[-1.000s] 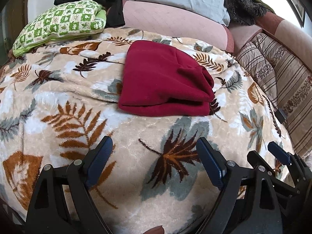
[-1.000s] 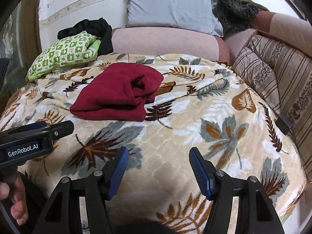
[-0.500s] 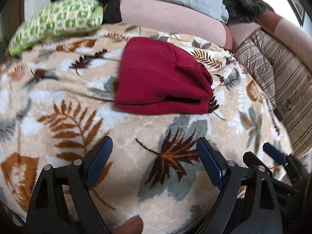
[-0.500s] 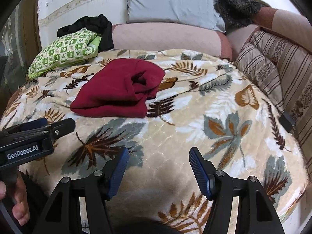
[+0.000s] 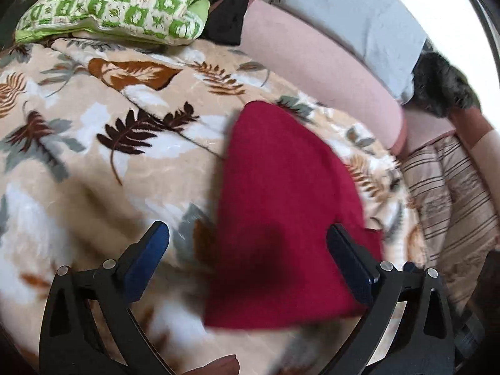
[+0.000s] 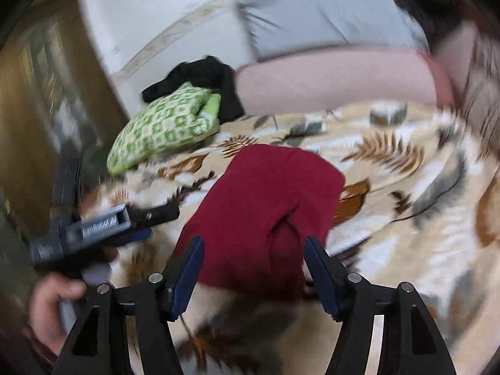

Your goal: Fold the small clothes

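Red garment lies folded on the leaf-print blanket, well in front of the green pillow and black cloth; both views blurred. Left gripper – jaws wide apart, just been opening; the garment's near end shows between them, pads not pressing it. Right gripper – jaws apart too, also just been opening; the garment's near edge sits in the gap, not clamped. In the right wrist view a hand holds the left gripper at the garment's left; pink bolster and grey pillow behind.
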`<state>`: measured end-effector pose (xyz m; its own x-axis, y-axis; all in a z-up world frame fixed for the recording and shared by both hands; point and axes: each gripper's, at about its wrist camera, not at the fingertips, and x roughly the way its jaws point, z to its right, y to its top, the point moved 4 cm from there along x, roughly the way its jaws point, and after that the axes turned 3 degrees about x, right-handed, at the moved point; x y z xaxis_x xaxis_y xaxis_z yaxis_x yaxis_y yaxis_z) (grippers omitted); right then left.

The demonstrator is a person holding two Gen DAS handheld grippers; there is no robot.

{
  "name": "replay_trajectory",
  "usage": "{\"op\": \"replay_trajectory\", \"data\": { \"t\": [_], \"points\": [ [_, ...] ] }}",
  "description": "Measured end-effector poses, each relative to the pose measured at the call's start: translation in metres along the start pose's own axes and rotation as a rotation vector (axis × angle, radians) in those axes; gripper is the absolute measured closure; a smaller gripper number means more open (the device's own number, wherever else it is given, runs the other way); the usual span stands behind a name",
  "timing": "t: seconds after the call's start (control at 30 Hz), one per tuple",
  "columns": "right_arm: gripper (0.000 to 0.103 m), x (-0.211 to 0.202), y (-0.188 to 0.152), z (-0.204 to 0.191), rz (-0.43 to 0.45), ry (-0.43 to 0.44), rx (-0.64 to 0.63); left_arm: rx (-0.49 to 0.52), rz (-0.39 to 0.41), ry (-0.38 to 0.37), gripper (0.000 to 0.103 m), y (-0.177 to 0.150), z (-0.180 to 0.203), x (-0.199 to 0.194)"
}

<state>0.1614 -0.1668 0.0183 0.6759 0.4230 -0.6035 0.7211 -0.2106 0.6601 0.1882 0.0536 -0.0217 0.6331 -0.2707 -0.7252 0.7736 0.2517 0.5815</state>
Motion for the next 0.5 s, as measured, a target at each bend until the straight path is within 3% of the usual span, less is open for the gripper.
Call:
{"op": "replay_trajectory", "data": {
  "t": [0.03, 0.1, 0.17, 0.23, 0.33, 0.4, 0.5],
  "points": [
    [0.033, 0.011, 0.002, 0.008, -0.009, 0.005, 0.045, -0.026, -0.032, -0.001, 0.002, -0.001, -0.004, 0.009],
    [0.033, 0.027, 0.004, 0.021, -0.012, 0.022, 0.11, -0.102, -0.067, -0.146, 0.002, -0.005, -0.001, 0.019],
    [0.031, 0.046, 0.005, 0.035, -0.015, 0.04, 0.158, -0.095, -0.078, -0.207, 0.002, -0.005, 0.008, 0.022],
    [0.03, 0.064, 0.008, 0.047, -0.033, 0.056, 0.177, -0.049, -0.076, -0.169, 0.002, -0.003, 0.014, 0.025],
    [0.025, 0.086, 0.011, 0.062, -0.068, 0.062, 0.201, -0.064, -0.112, -0.188, 0.002, -0.003, 0.013, 0.034],
    [0.023, 0.095, 0.011, 0.067, -0.08, 0.125, 0.233, -0.111, -0.172, -0.228, 0.002, -0.007, 0.009, 0.047],
    [0.023, 0.102, 0.009, 0.063, -0.099, 0.223, 0.221, -0.12, -0.17, -0.236, 0.002, -0.008, 0.009, 0.049]
  ]
}}
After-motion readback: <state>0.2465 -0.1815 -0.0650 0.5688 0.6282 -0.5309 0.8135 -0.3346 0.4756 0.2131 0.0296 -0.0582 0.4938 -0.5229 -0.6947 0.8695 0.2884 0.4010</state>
